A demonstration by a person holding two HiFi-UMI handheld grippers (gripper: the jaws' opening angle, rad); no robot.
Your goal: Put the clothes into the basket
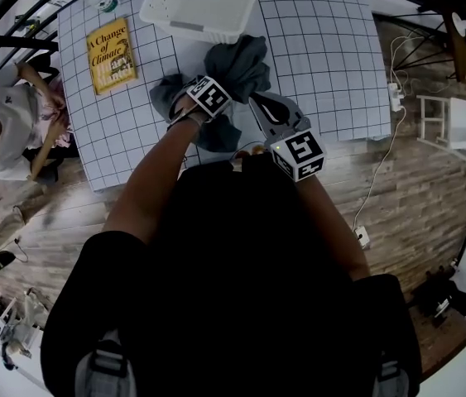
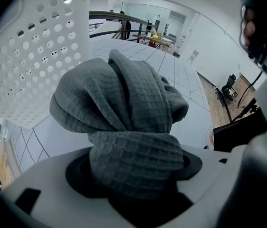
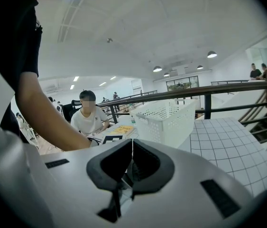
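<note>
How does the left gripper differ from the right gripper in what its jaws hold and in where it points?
The left gripper is closed on the grey waffle cloth; the right gripper is shut with nothing between its jaws. The left gripper points steeply down at the checked table; the right gripper points nearly level, across the table towards the white basket. Both carry a marker cube.

Basket sits at the far side of the table, with the clothes heaped right in front of it. Book lies to their left. My left gripper is down on the heap, cloth pinched between its jaws. My right gripper is just beside it, nearer me.
</note>
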